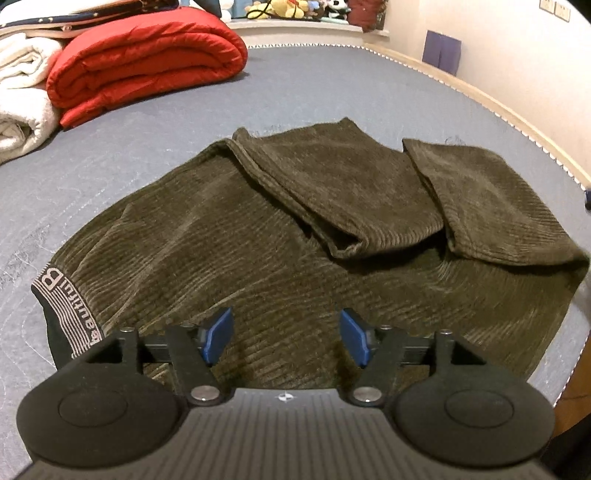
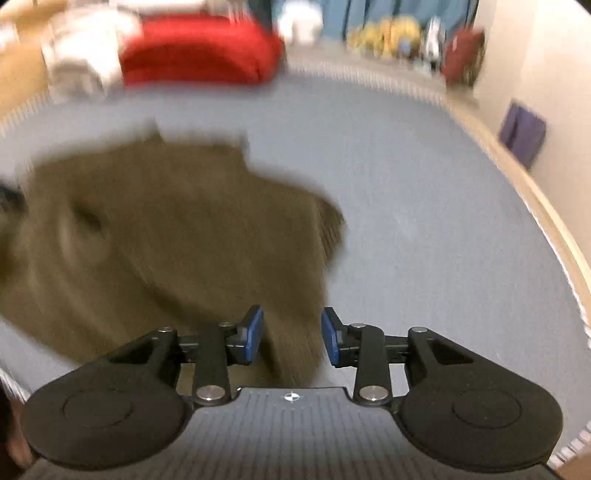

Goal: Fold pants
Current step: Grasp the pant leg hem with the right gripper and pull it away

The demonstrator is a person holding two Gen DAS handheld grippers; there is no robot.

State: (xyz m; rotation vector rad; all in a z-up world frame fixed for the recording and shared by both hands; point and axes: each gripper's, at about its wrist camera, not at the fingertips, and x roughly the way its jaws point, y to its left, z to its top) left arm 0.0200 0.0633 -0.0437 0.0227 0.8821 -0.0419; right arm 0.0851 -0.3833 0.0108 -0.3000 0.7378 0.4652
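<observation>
Olive-green corduroy pants lie on the grey mattress, with both legs folded back over the body and the lettered black waistband at the near left. My left gripper is open and empty, just above the near part of the pants. In the blurred right wrist view the pants lie left of centre. My right gripper is open and empty over their near right edge.
A folded red quilt and white blankets sit at the far left of the mattress. Plush toys line the far ledge. The mattress's pale trimmed edge runs along the right, beside the wall.
</observation>
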